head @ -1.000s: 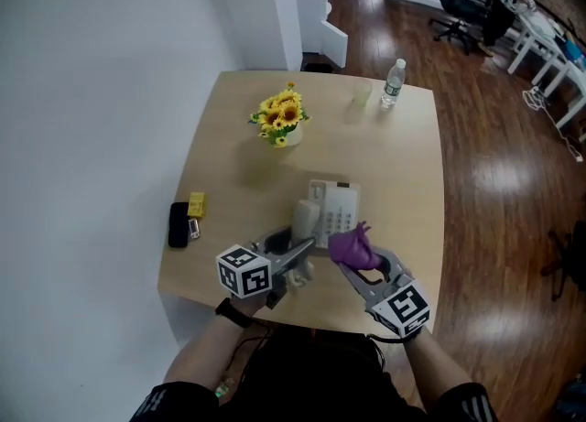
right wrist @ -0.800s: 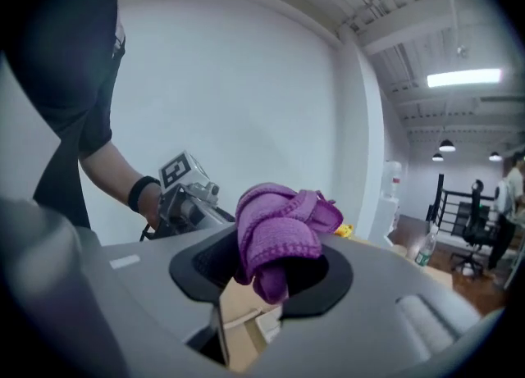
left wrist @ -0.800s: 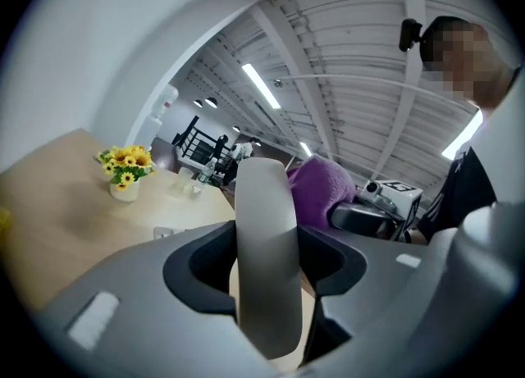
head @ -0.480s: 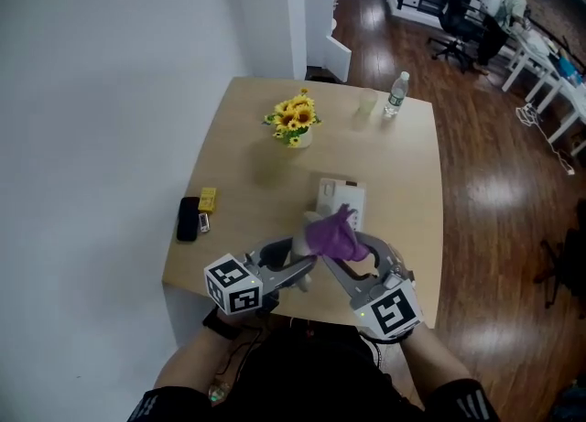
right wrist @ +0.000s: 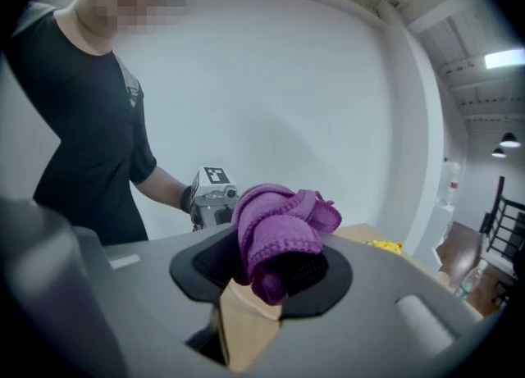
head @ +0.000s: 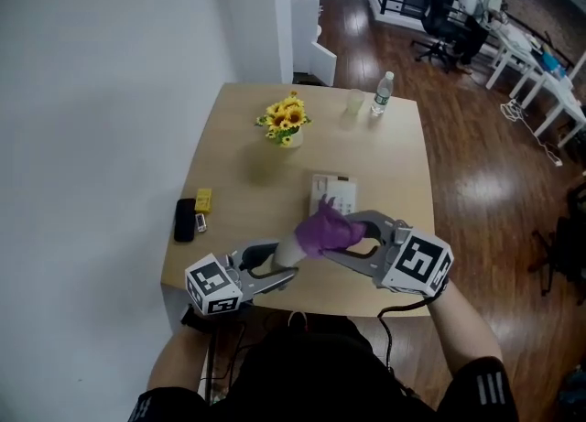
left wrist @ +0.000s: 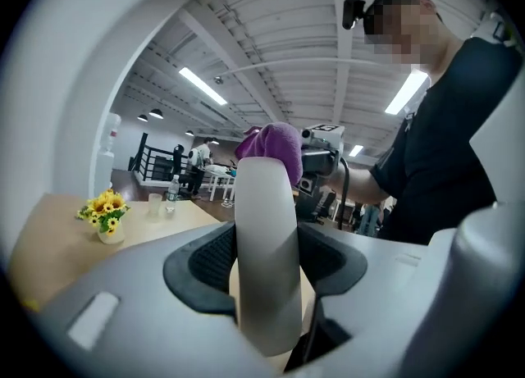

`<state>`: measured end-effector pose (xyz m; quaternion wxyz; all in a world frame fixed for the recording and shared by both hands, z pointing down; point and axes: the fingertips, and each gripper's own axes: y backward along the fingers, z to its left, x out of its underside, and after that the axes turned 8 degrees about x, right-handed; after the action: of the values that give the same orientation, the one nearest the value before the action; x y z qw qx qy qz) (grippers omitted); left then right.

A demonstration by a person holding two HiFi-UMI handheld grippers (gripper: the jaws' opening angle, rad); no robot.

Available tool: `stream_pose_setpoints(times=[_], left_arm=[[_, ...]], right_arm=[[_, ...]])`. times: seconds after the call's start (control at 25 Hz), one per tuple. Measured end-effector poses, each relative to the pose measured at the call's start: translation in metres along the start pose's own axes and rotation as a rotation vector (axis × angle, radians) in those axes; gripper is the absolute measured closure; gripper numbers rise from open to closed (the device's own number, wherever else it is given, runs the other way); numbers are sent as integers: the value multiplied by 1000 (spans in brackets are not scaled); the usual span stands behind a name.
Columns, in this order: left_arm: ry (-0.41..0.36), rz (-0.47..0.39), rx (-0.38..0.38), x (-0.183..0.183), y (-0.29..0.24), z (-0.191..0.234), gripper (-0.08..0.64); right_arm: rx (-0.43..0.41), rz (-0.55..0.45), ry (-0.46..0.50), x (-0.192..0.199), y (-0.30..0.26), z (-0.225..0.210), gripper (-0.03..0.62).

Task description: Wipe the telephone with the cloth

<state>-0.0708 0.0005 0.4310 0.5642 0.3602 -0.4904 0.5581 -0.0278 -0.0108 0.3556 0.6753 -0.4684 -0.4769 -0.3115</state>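
The white telephone base [head: 332, 193] lies on the wooden table [head: 403, 182], its keypad facing up. Its handset [head: 287, 251] is off the base, and my left gripper [head: 275, 270] is shut on it near the table's front edge. In the left gripper view the handset [left wrist: 267, 261] stands up between the jaws, with the purple cloth [left wrist: 271, 142] over its far end. My right gripper [head: 346, 241] is shut on the bunched purple cloth [head: 324, 230] and presses it against the handset's end. The right gripper view has the cloth [right wrist: 279, 229] wadded between the jaws, facing the left gripper's marker cube [right wrist: 213, 191].
A pot of sunflowers [head: 286, 123], a glass [head: 353, 100] and a water bottle [head: 382, 89] stand at the table's far side. A black case [head: 185, 220] and a small yellow item [head: 202, 200] lie at the left edge. Office chairs [head: 439, 8] stand beyond on the wood floor.
The handset has been carried from beside the base toward the front edge. The right gripper swung left with the cloth, which now sits on the handset's end.
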Motion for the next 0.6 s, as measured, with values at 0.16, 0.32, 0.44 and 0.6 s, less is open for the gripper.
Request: stream_pose_setpoints(times=[0.16, 0.32, 0.44, 0.6], left_arm=[[-37, 40, 24, 6, 2, -9, 342], [-53, 52, 55, 8, 8, -20, 342], [-64, 35, 98, 4, 9, -31, 342], [-35, -26, 133, -6, 6, -39, 342]], right_arm=[[-88, 95, 62, 10, -3, 6, 449], [-151, 135, 44, 9, -5, 11, 449], [-145, 141, 12, 13, -4, 4, 451], [-93, 97, -37, 14, -4, -6, 453]])
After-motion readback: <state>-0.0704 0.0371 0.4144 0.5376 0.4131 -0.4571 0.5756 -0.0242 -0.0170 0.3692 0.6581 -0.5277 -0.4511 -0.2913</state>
